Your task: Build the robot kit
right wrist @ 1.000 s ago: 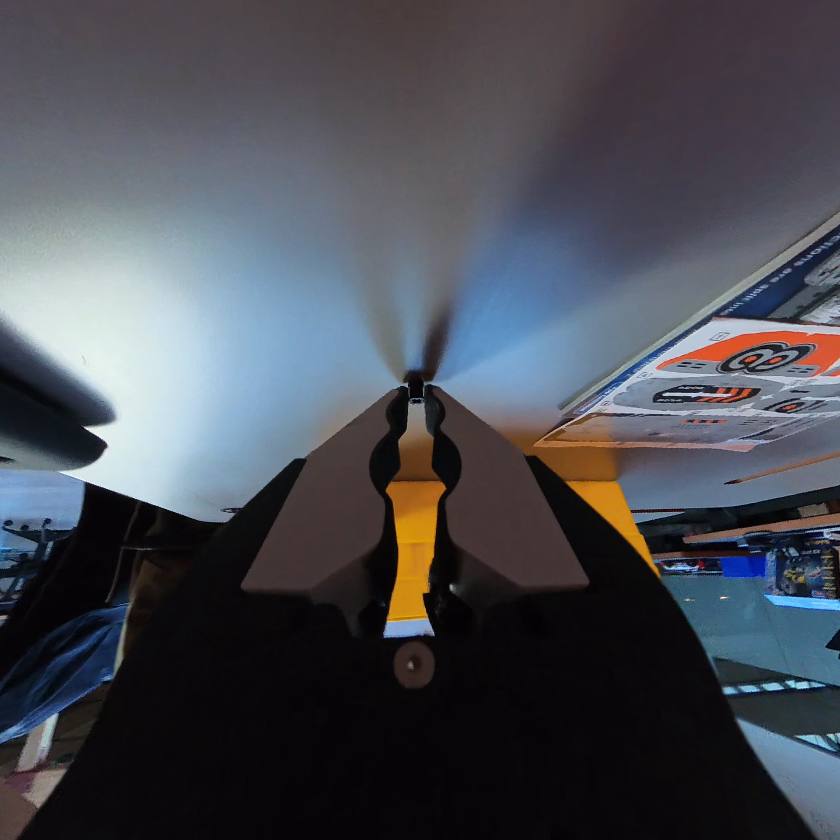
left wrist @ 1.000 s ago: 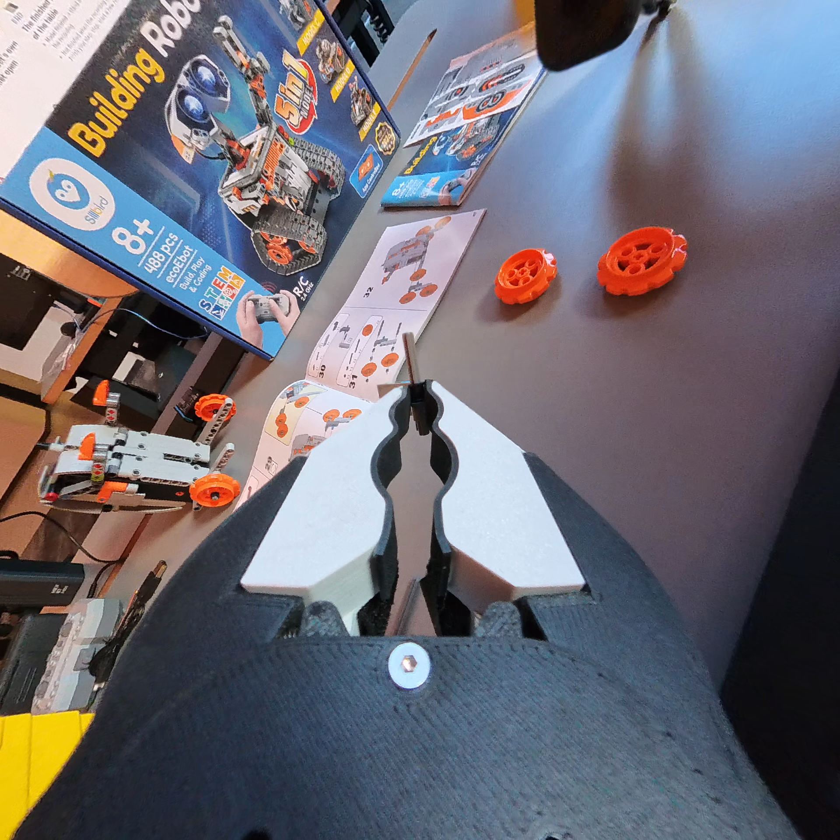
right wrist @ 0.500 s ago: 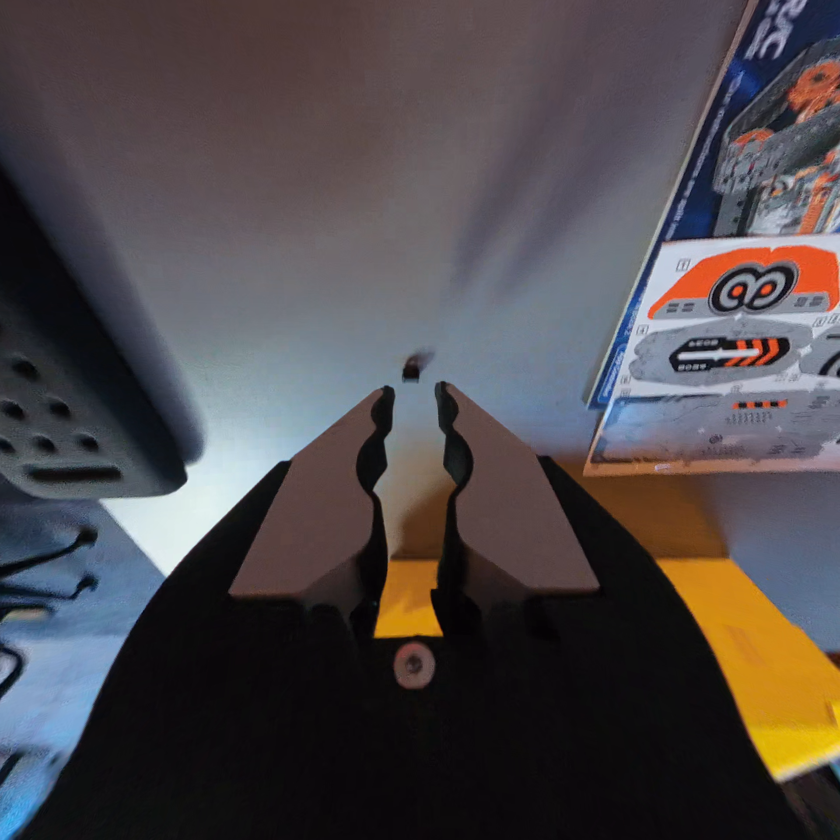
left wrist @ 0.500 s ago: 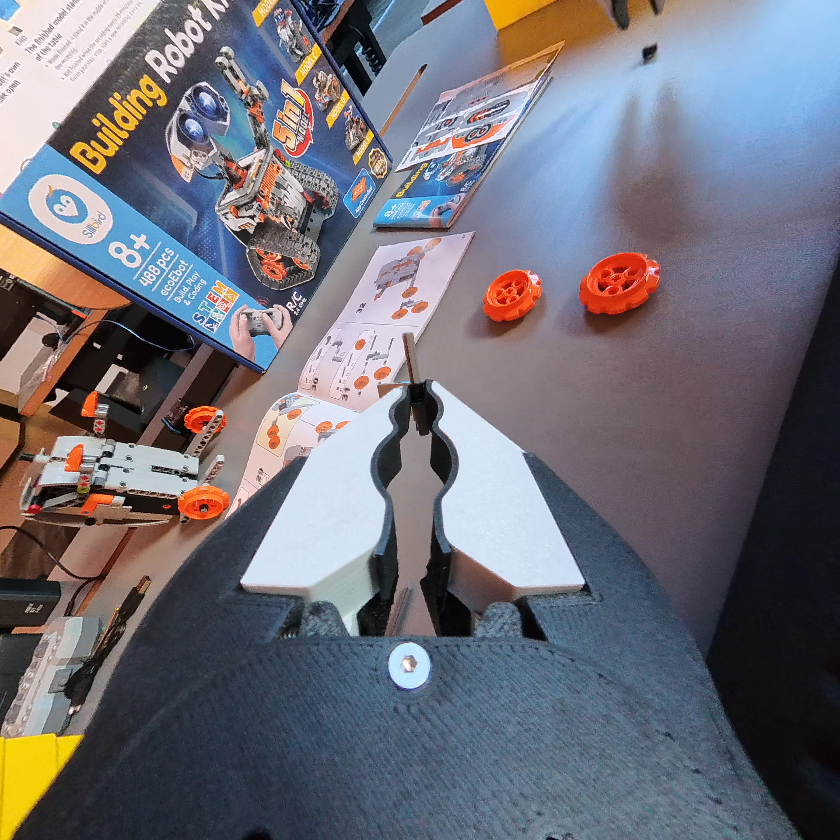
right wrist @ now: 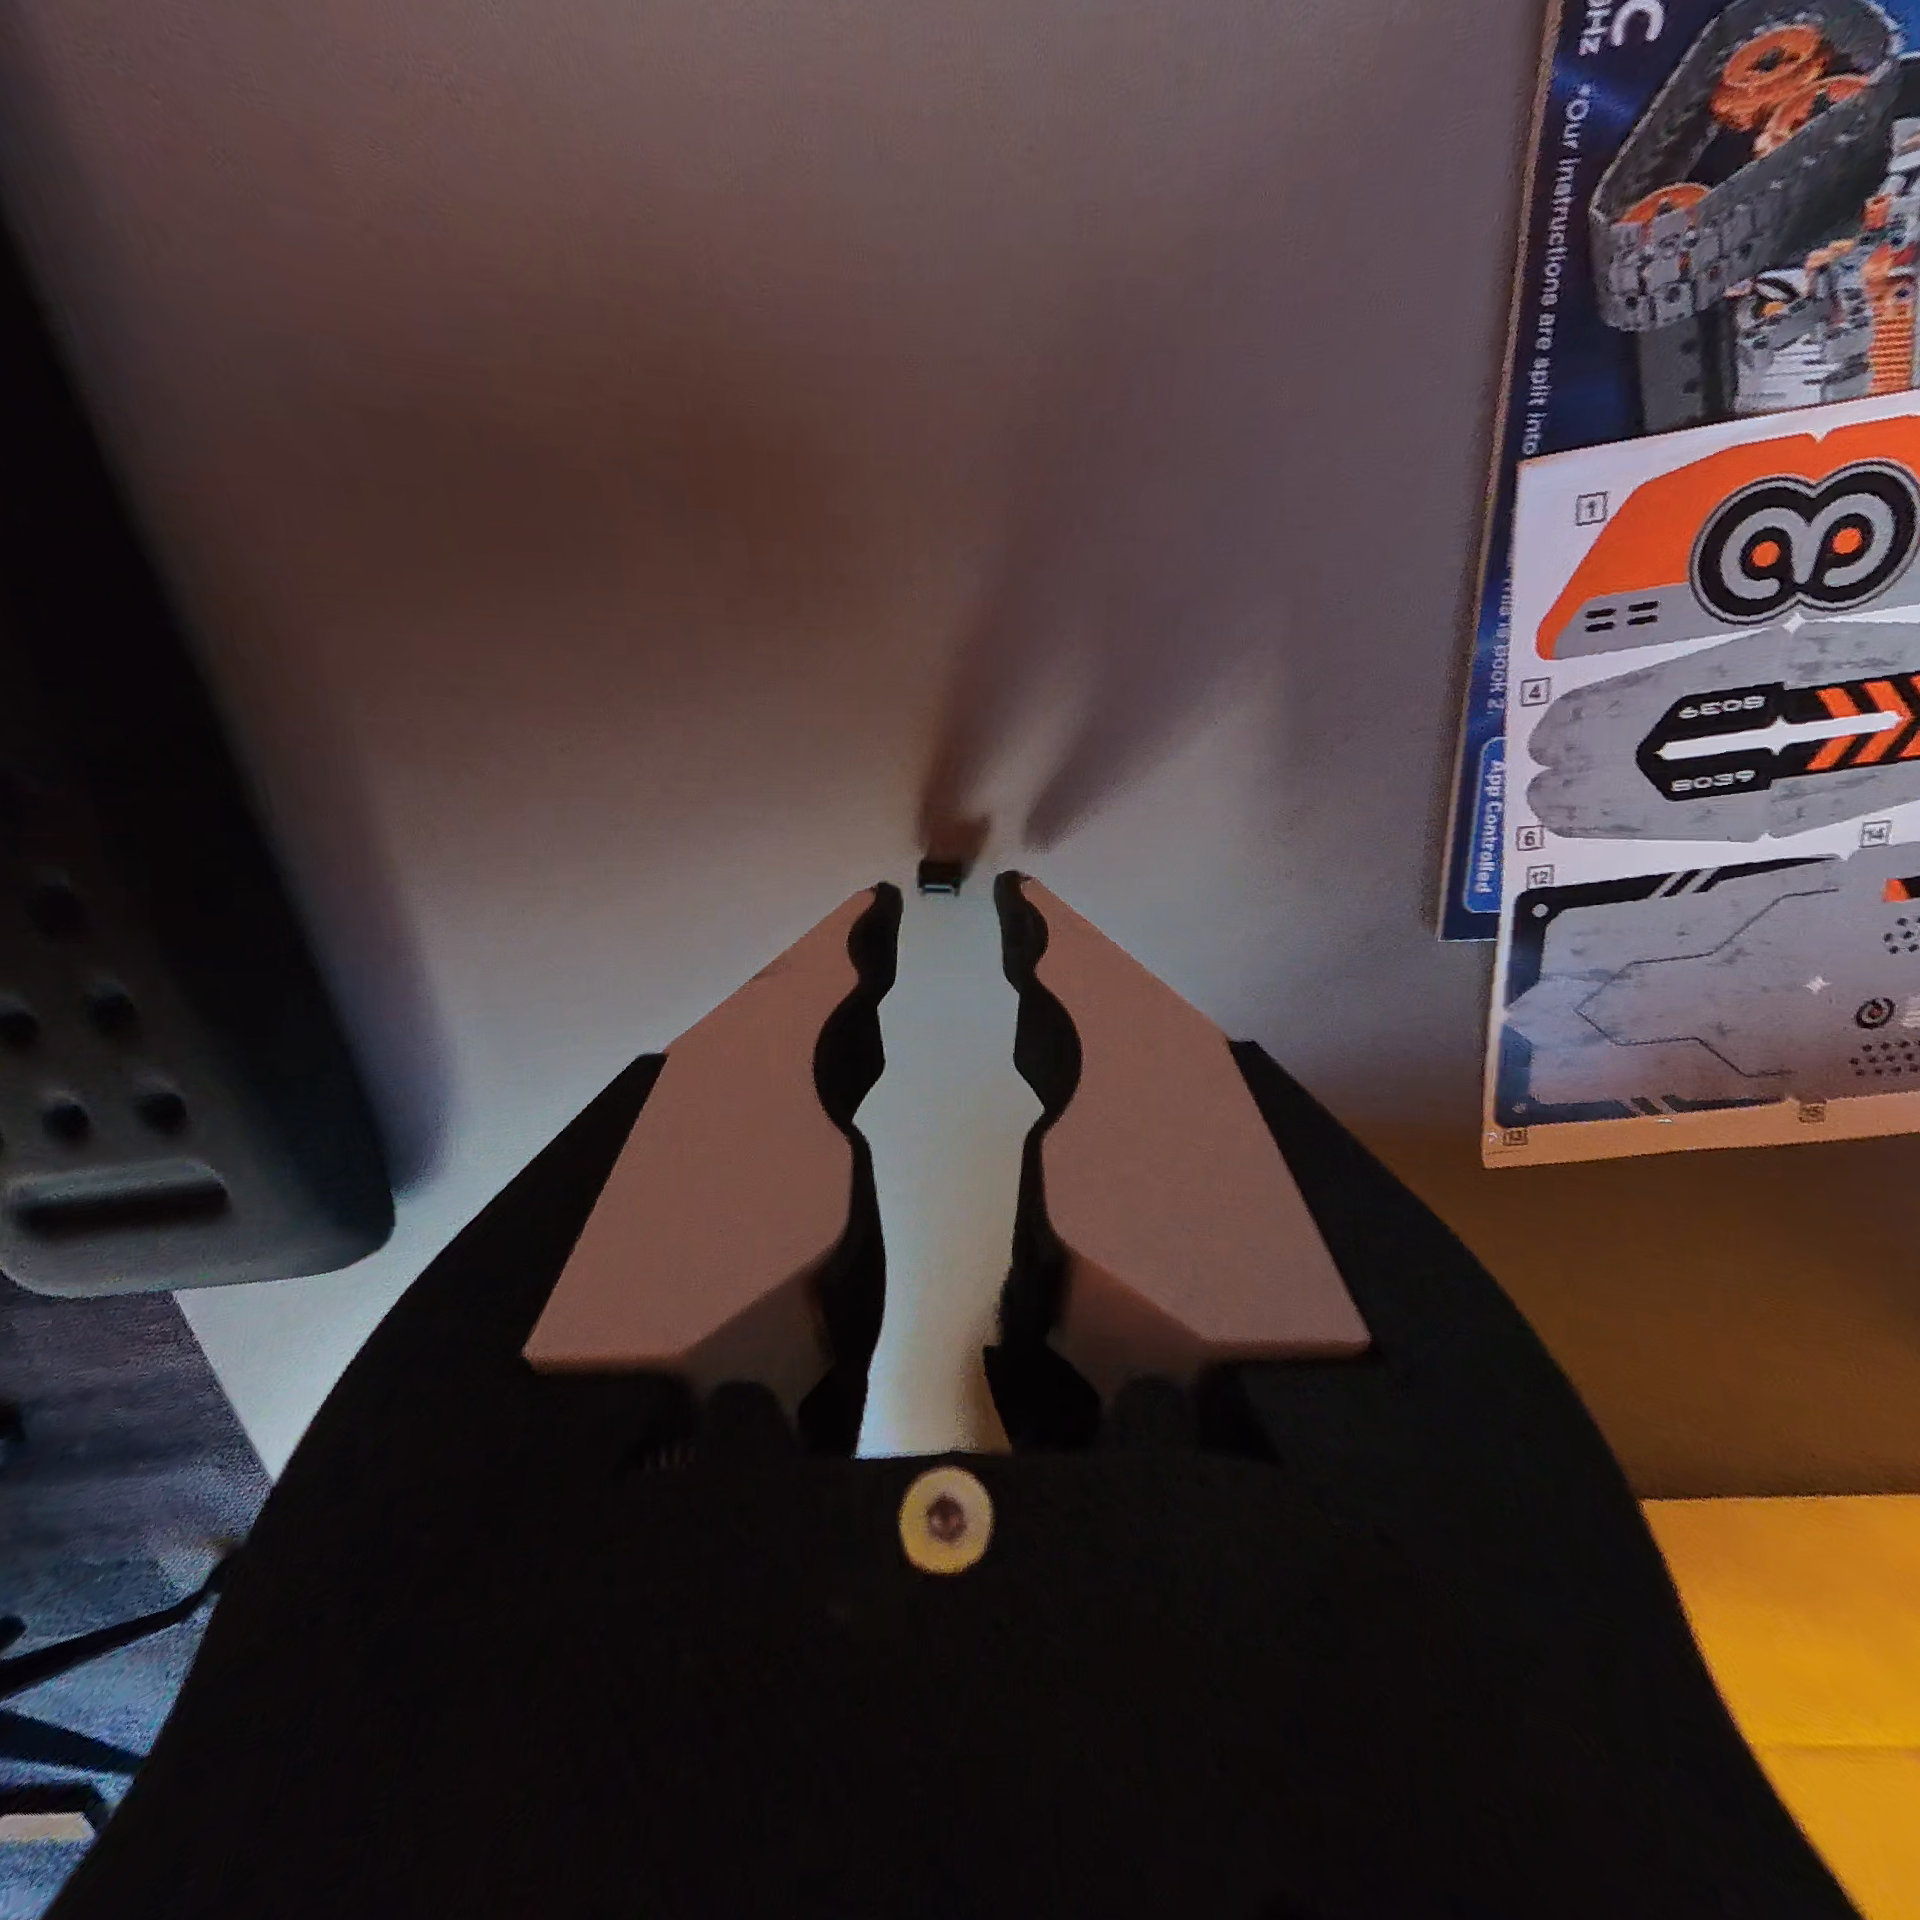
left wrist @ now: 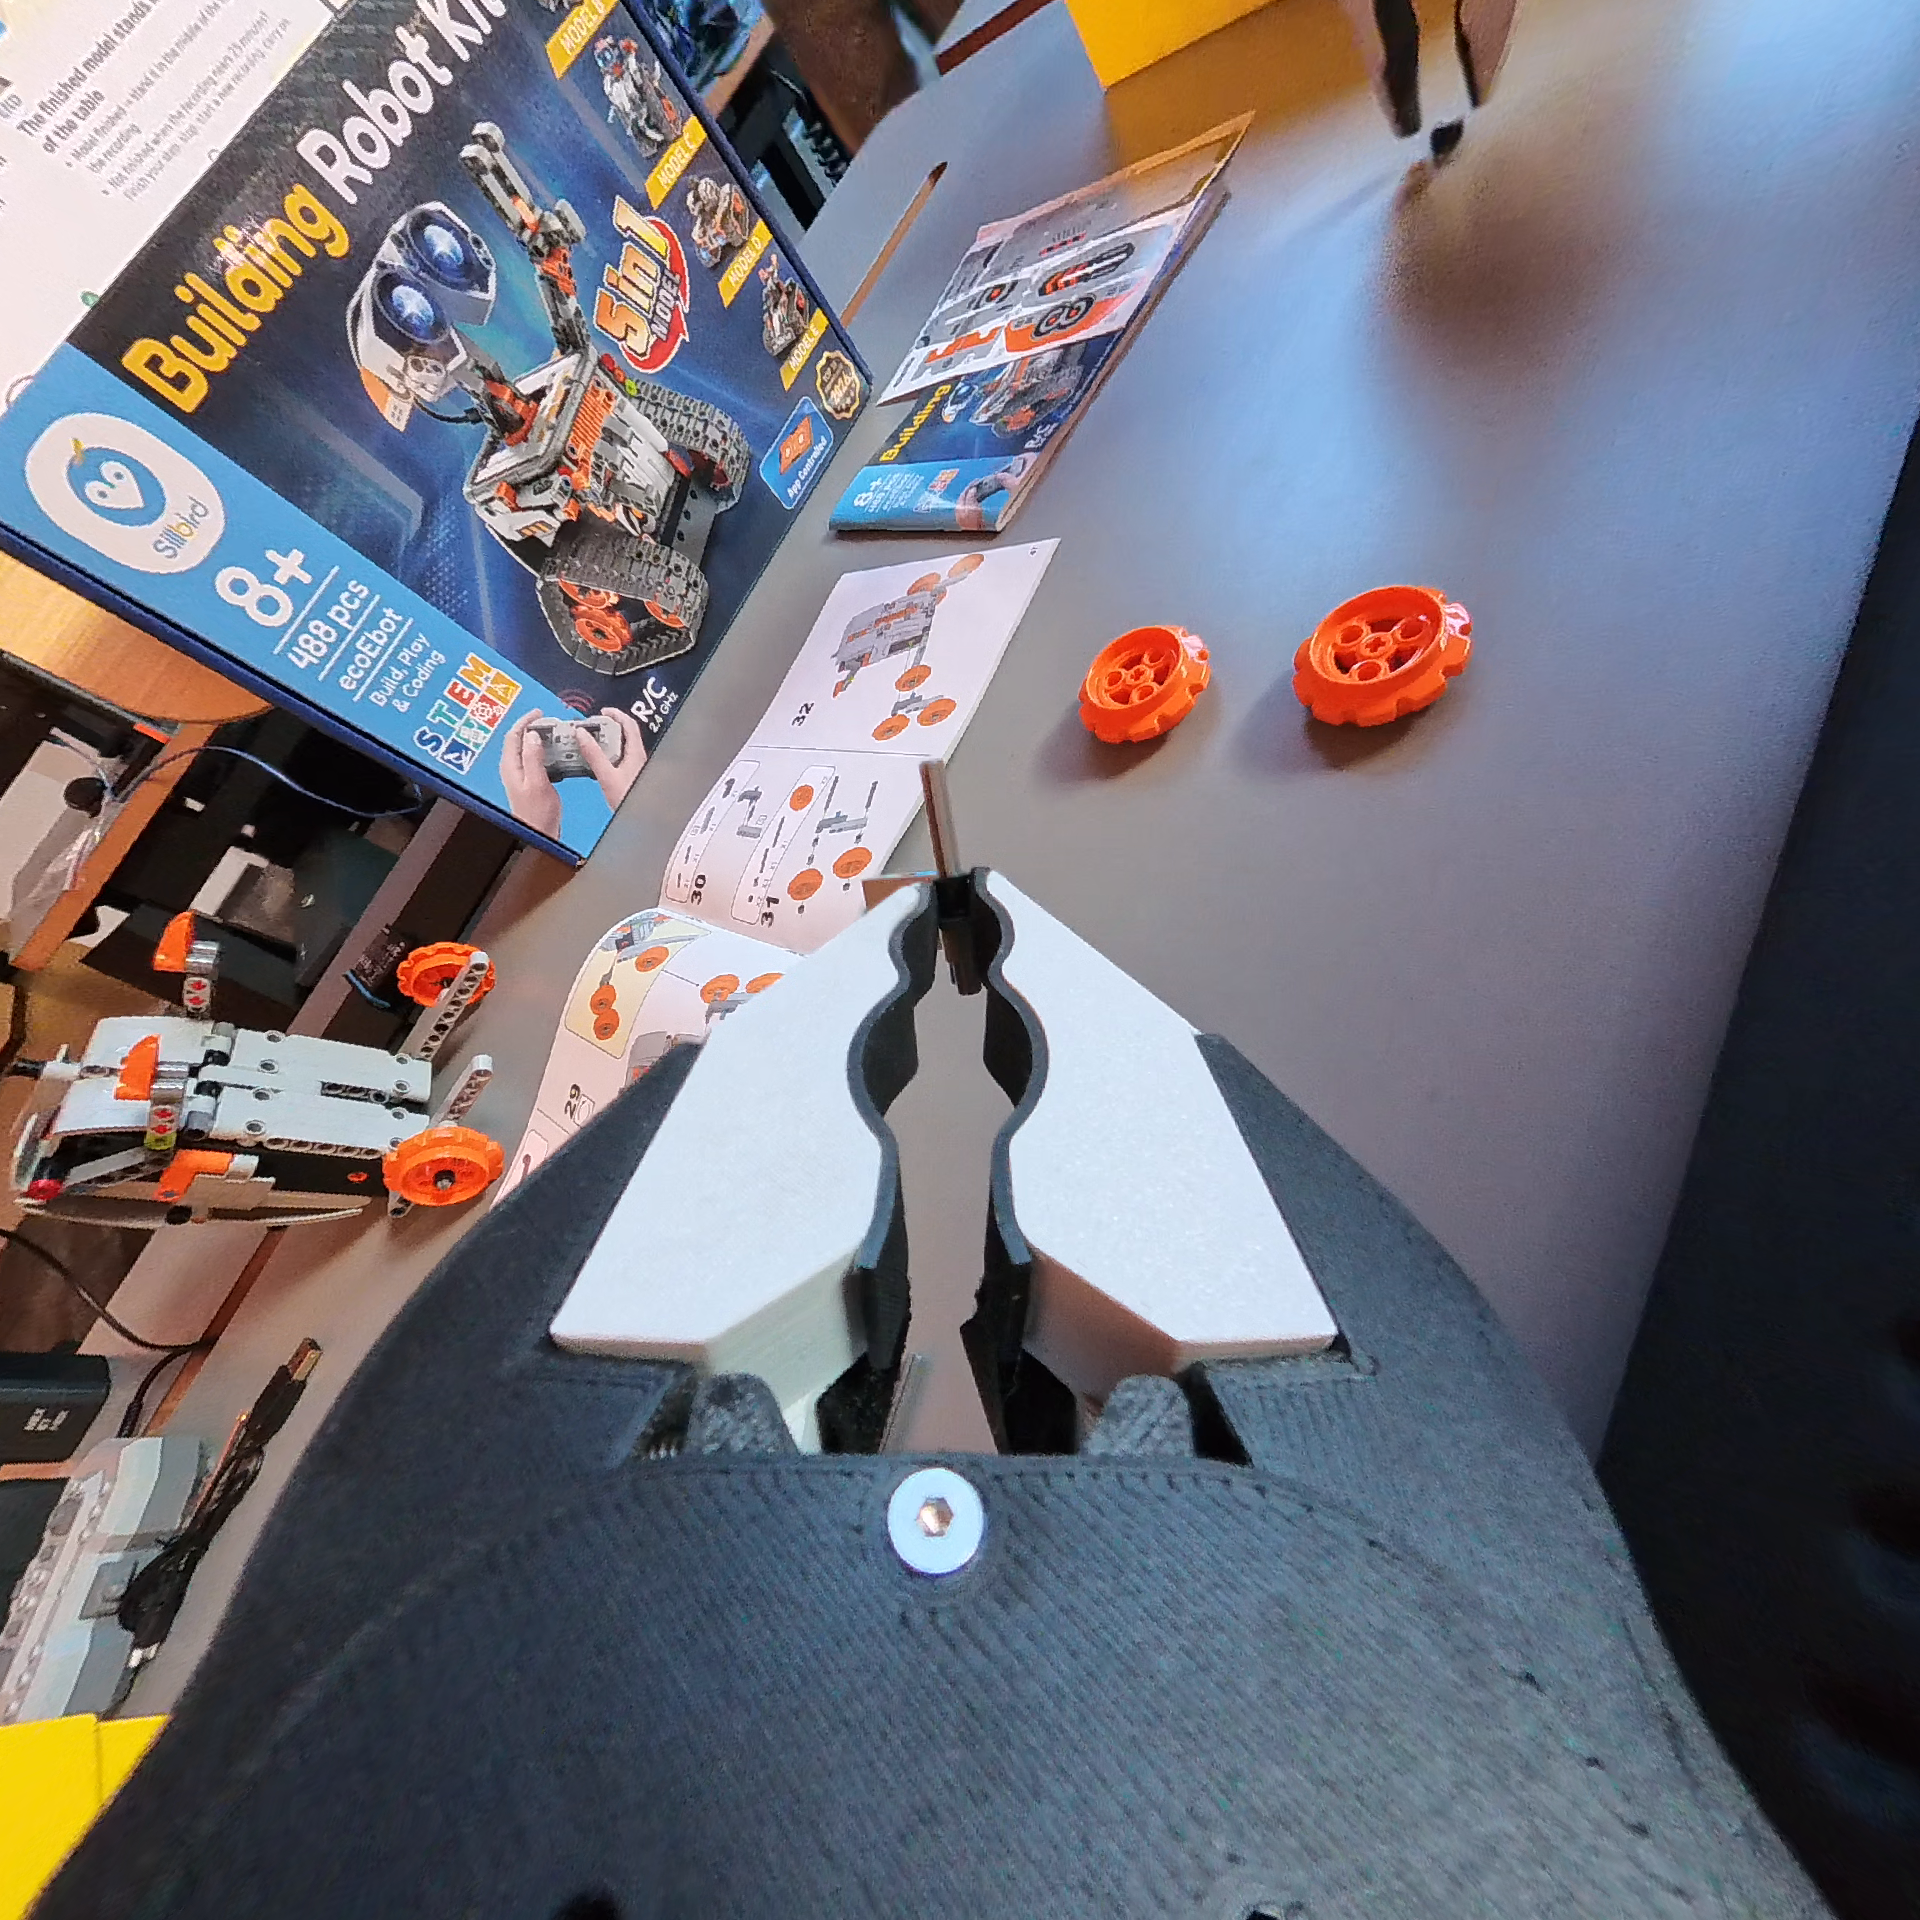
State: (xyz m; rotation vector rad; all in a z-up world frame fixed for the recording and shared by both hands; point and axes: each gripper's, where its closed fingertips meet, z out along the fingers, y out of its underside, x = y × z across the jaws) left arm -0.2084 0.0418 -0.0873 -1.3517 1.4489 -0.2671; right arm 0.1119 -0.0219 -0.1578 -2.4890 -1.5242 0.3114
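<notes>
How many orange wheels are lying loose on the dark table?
2: a smaller wheel nearer the open instruction sheet, and a larger wheel beside it toward the table edge. Others sit mounted on the model.

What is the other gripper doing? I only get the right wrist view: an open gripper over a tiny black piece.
Observer: The left gripper is shut on a thin grey pin that sticks out past its tips.
Operator: Are there other loose parts?
Observer: Yes, a small wheel and a big wheel, both orange, lie flat and apart on the table.
Operator: Is anything built yet?
Observer: A partly built grey model with orange wheels sits off to the left.
</notes>
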